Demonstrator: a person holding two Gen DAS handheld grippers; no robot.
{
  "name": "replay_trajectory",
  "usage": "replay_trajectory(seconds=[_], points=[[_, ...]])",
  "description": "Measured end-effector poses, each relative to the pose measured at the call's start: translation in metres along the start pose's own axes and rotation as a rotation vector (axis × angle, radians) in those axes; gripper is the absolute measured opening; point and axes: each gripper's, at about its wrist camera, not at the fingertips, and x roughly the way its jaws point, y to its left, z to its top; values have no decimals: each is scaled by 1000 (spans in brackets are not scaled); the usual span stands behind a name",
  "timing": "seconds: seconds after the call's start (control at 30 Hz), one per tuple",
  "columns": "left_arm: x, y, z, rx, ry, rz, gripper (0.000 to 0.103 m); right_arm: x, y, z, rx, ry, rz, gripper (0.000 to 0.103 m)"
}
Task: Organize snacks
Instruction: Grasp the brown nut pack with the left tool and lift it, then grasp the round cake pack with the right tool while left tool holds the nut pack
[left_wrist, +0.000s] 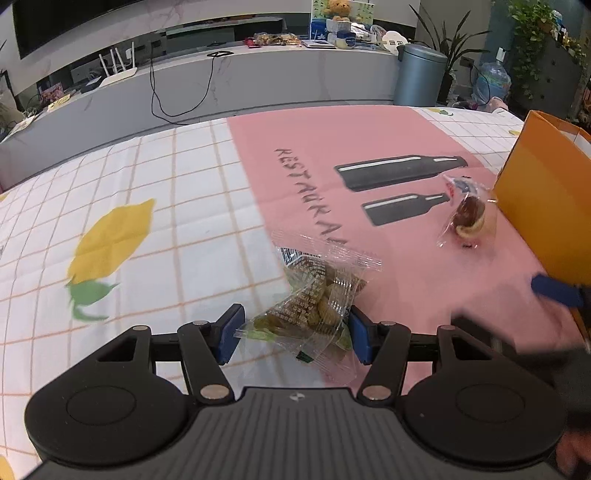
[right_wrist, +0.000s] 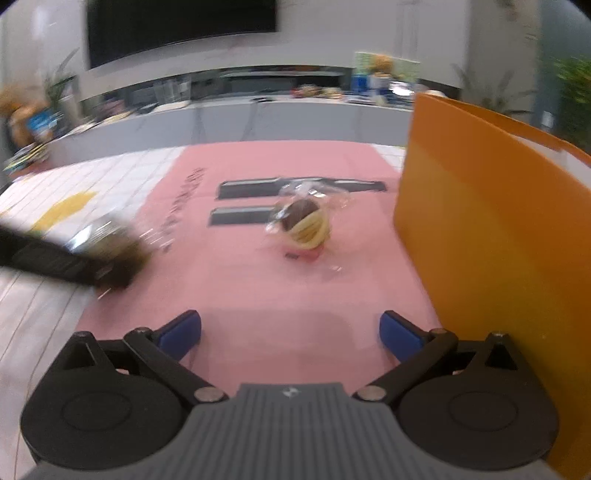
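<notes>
My left gripper is shut on a bunch of clear packets of brown-green snacks, with both blue pads against the wrapping. The bunch hangs over the edge of the pink mat. In the right wrist view the same gripper and its packets show blurred at the left. A clear-wrapped round pastry lies on the mat ahead of my right gripper, which is open and holds nothing. The pastry lies close to the orange box.
The orange box stands upright along the mat's right side, close to my right gripper. A white checked tablecloth with lemon prints covers the left of the table. Beyond the table's far edge are a grey counter and a bin.
</notes>
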Motion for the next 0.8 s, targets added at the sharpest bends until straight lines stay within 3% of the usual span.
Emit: replay_trajectory(seconds=[0.27, 0.7, 0.77, 0.8], points=[[-6, 14, -9, -4, -5, -1, 68, 29, 7, 24, 90, 0, -115, 100], [-4, 16, -8, -34, 4, 21, 68, 59, 12, 49, 115, -2, -155, 99], [-3, 15, -6, -50, 11, 31, 68, 55, 12, 49, 117, -22, -168, 84], [-2, 15, -5, -54, 14, 35, 68, 53, 13, 48, 118, -35, -177, 69]])
